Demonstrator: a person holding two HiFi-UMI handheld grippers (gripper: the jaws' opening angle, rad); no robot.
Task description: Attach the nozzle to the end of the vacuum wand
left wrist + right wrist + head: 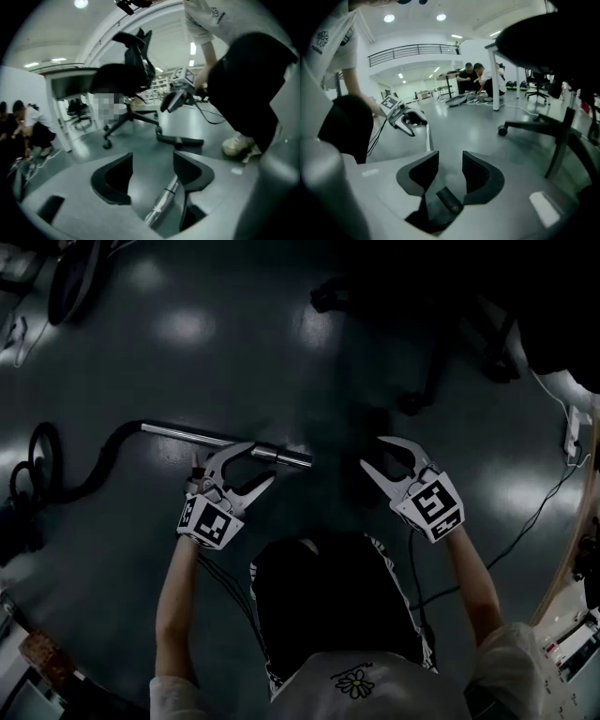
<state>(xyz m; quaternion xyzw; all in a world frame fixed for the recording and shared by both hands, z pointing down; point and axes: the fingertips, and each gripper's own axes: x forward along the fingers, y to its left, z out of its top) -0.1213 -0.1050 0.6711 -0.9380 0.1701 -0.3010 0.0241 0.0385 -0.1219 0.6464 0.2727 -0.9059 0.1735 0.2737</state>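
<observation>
The vacuum wand (pixel 178 434), a shiny chrome tube on a black hose (pixel 89 474), lies on the floor (pixel 187 352) between the released left gripper's (pixel 255 465) jaws. The right gripper (pixel 373 454) hangs open over the black nozzle (pixel 449 201).

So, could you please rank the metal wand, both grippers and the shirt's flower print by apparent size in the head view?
Largest to smallest:
1. metal wand, by length
2. left gripper and right gripper look alike, so unranked
3. flower print
</observation>
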